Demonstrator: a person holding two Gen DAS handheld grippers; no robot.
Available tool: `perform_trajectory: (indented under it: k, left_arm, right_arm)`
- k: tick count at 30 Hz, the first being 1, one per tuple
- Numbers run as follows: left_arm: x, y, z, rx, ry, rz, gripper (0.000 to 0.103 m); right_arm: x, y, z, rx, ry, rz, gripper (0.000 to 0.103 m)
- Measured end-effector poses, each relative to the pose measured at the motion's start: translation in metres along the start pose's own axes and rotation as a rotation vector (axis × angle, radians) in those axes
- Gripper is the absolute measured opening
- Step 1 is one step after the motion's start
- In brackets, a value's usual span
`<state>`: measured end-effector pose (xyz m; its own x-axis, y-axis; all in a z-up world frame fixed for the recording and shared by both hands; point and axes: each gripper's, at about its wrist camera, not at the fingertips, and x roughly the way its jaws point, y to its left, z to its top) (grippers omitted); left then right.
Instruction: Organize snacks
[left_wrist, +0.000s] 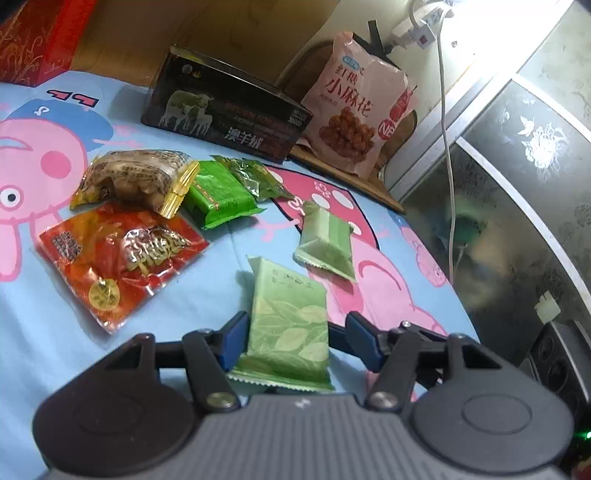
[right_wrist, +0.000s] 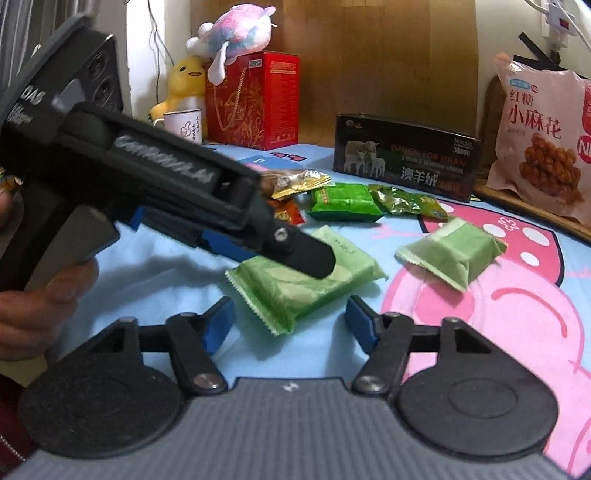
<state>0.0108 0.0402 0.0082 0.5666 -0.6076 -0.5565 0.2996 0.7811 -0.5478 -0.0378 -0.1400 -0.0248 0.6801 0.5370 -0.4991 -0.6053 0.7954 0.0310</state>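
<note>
My left gripper (left_wrist: 295, 339) is open around a pale green leaf-print snack pack (left_wrist: 288, 325) lying on the blue cartoon sheet (left_wrist: 37, 354); the left pad touches it, the right pad stands apart. The same pack (right_wrist: 295, 288) shows in the right wrist view under the left gripper's finger (right_wrist: 310, 258). My right gripper (right_wrist: 291, 325) is open and empty just in front of that pack. A second pale green pack (left_wrist: 328, 243) (right_wrist: 450, 254) lies further right. A bright green pack (left_wrist: 218, 195), a crumpled green wrapper (left_wrist: 255, 177), a peanut bag (left_wrist: 136, 177) and a red packet (left_wrist: 118, 254) lie to the left.
A black wool box (left_wrist: 225, 110) (right_wrist: 402, 155) and a pink snack bag (left_wrist: 358, 107) (right_wrist: 539, 140) stand at the back. A red gift box (right_wrist: 255, 99), plush toys (right_wrist: 236, 29) and a mug (right_wrist: 184, 125) stand at the far left. A dark cabinet (left_wrist: 517, 184) borders the right.
</note>
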Motion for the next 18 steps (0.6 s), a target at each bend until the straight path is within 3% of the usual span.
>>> perform_trajectory:
  k: [4,11,18]
  left_arm:
    - [-0.0002,-0.0009,-0.0018,0.02,-0.014,0.006,0.054]
    - [0.0004,-0.0028,-0.0035,0.034,-0.02,0.009,0.058]
    - [-0.0003,0.0,-0.0027,0.021,-0.017,-0.008,0.06]
  right_arm:
    - [-0.0023,0.0035,-0.0008,-0.003,-0.009,0.012,0.055]
    - [-0.0019,0.0067,-0.0009,-0.01,-0.006,0.0,0.057]
    - [-0.0021,0.0053,-0.0018,0.01,0.003,-0.04,0.074]
